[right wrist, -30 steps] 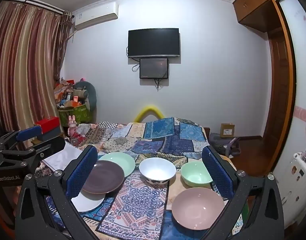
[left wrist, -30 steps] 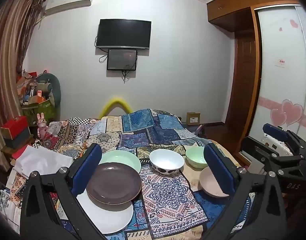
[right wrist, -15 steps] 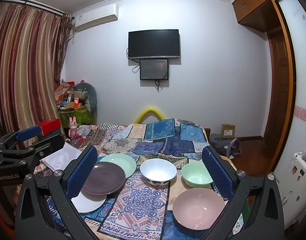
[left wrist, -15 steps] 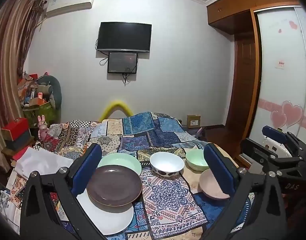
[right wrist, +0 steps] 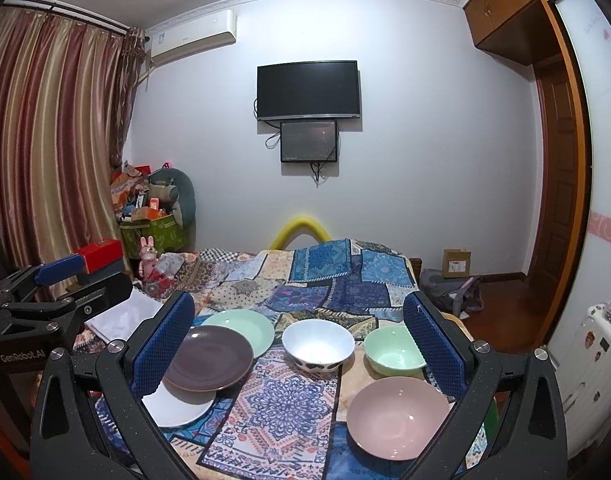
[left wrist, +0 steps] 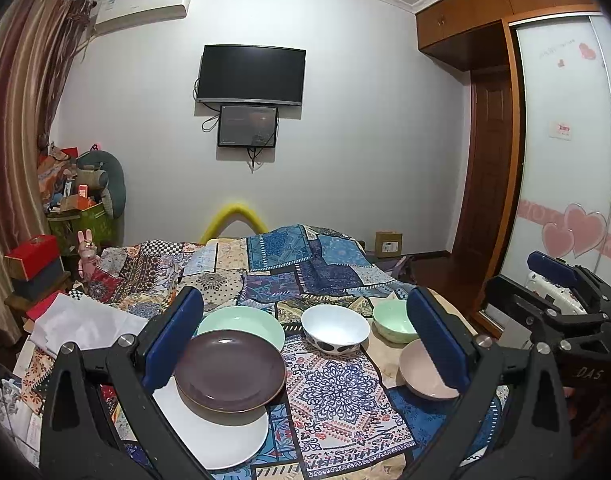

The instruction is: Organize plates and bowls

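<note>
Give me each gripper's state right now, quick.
Left gripper: open, holding nothing, above the plates.
Right gripper: open, holding nothing, above the bowls.

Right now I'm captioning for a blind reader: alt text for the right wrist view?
Open blue-padded gripper above a patterned cloth holding a pink bowl, green bowl, white bowl, and brown plate, white plate, green plate.
</note>
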Demonstrator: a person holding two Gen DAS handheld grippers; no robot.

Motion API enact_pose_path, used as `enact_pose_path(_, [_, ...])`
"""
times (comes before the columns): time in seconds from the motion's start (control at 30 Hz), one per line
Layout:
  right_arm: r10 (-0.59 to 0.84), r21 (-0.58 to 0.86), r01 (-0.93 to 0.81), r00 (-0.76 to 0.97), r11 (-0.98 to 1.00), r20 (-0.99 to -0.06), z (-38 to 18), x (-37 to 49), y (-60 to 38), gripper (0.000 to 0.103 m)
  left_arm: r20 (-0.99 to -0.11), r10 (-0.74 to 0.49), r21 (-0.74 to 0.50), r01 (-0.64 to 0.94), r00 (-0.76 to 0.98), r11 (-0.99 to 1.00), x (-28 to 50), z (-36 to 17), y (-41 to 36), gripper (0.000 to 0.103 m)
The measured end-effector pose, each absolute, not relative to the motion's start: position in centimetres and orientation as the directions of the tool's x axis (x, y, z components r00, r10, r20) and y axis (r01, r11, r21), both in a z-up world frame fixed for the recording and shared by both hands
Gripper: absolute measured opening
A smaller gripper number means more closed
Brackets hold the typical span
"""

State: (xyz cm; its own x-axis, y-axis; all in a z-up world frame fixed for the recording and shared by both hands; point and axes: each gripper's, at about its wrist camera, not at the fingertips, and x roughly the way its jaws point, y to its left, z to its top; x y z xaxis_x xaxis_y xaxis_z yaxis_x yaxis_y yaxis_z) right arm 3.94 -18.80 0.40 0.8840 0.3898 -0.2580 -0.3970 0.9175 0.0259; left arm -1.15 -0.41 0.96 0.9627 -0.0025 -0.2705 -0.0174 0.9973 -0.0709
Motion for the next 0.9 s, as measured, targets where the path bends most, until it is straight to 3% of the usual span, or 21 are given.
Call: enact_pose_path(0.9, [0.415,0.054,-0.415,0.875,0.908,-0.250,-0.15,4.08,-18.90,0.103,-0.267,0.002,-0.076,-0.024,0.964,0.997,-1.07,1.10,-0.56,0.103])
